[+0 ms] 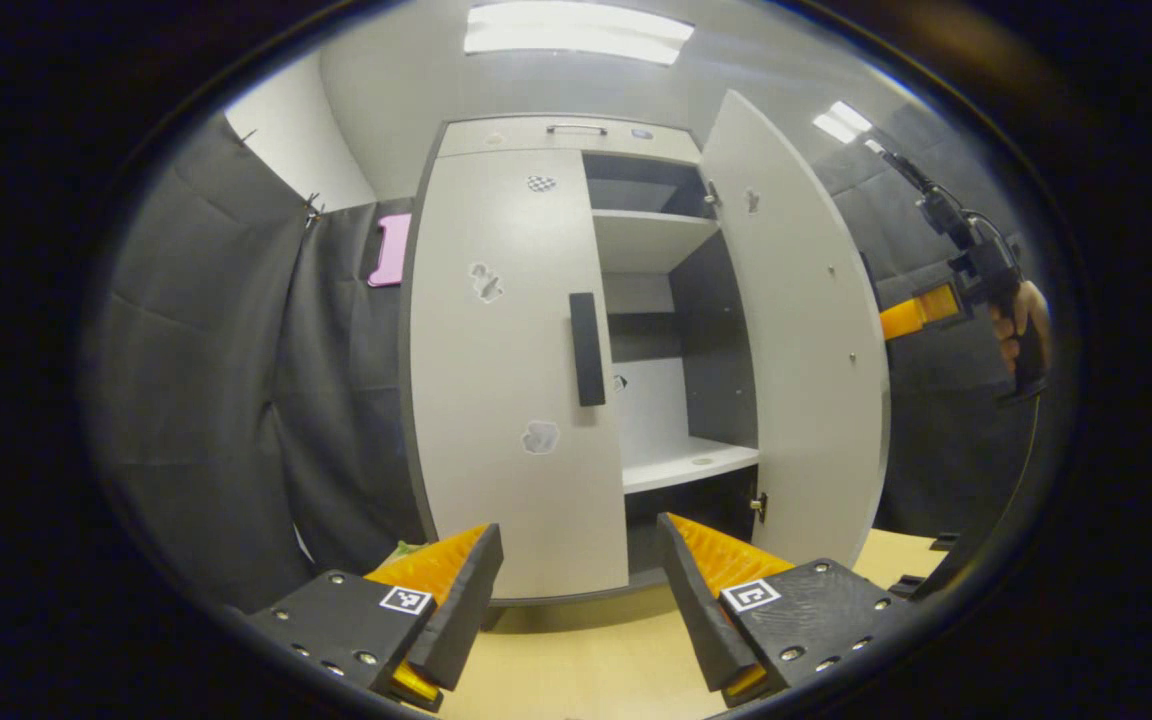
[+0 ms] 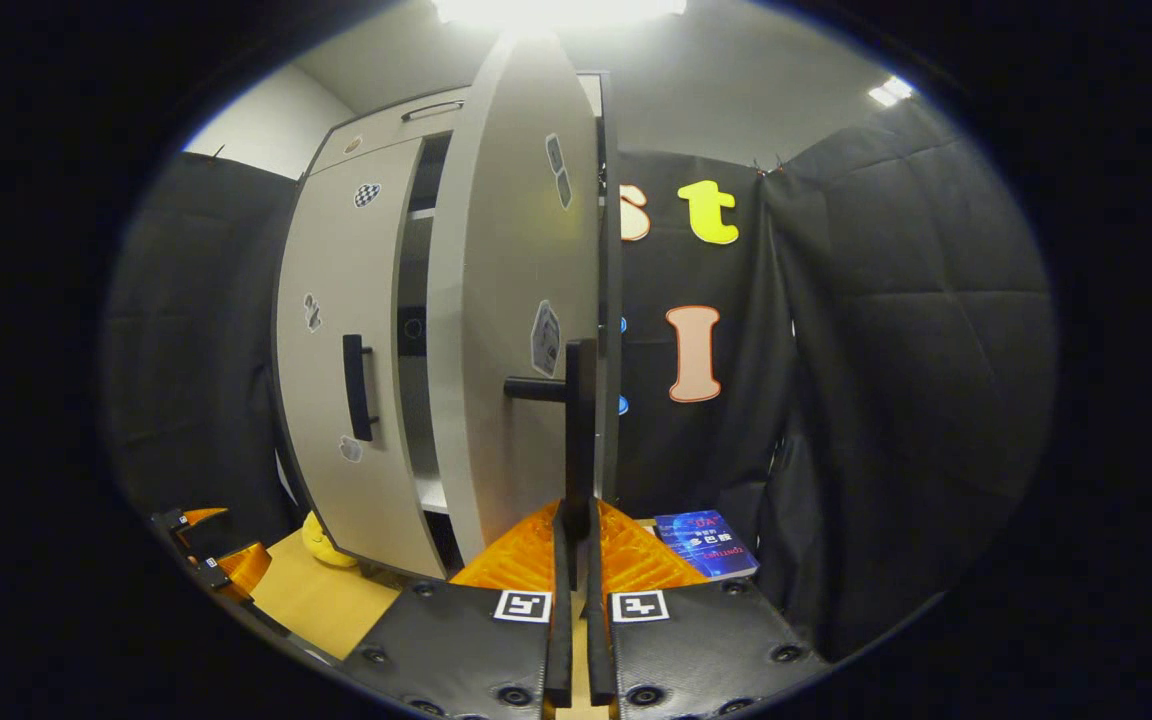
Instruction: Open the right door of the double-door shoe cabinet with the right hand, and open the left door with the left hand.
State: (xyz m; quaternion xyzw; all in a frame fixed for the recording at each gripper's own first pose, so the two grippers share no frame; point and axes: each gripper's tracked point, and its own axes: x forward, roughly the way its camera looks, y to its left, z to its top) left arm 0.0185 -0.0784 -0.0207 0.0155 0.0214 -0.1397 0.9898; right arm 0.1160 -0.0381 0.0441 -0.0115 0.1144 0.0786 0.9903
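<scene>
Cabinet of pale grey smooth board stands on your light wooden table, stickers on both doors. Its flat right door is swung wide, baring grey shelves; your right gripper is clamped on that door's straight black bar handle. Your left gripper gapes before the closed left door with its black handle.

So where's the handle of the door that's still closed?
In the left gripper view the black handle runs upright along the closed left door's right edge, beside the open shelves. It sits ahead of the open left gripper.
</scene>
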